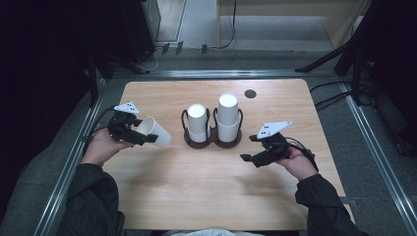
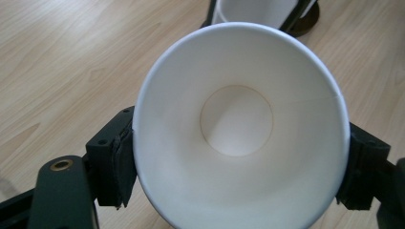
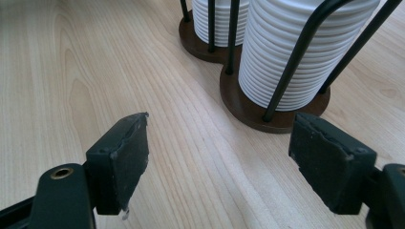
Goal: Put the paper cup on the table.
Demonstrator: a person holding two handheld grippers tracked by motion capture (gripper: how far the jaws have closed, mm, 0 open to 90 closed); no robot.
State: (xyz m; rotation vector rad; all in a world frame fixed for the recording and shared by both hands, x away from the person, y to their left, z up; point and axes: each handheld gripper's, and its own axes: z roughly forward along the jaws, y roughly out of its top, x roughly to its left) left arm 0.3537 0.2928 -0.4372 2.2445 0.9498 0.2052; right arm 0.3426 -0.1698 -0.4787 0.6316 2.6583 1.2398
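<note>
The left gripper (image 1: 136,133) pinched a white paper cup (image 1: 155,132) between its jaws. The right gripper (image 1: 253,158) hovered over the worktop (image 1: 196,177), its jaws spread wide and empty.

White paper cup (image 2: 239,138), black tongs (image 1: 139,136), pale wood-grain table (image 1: 206,182), dark brown holder (image 3: 248,107)

One loose paper cup (image 1: 154,132). Two stacks of paper cups: shorter stack (image 1: 197,122) and taller stack (image 1: 227,116). One double wire cup holder (image 1: 213,140), two round bases. Two claws: left claw (image 1: 139,138), right claw (image 1: 249,160). One desk (image 1: 206,196). One round dark disc (image 1: 250,93).
</note>
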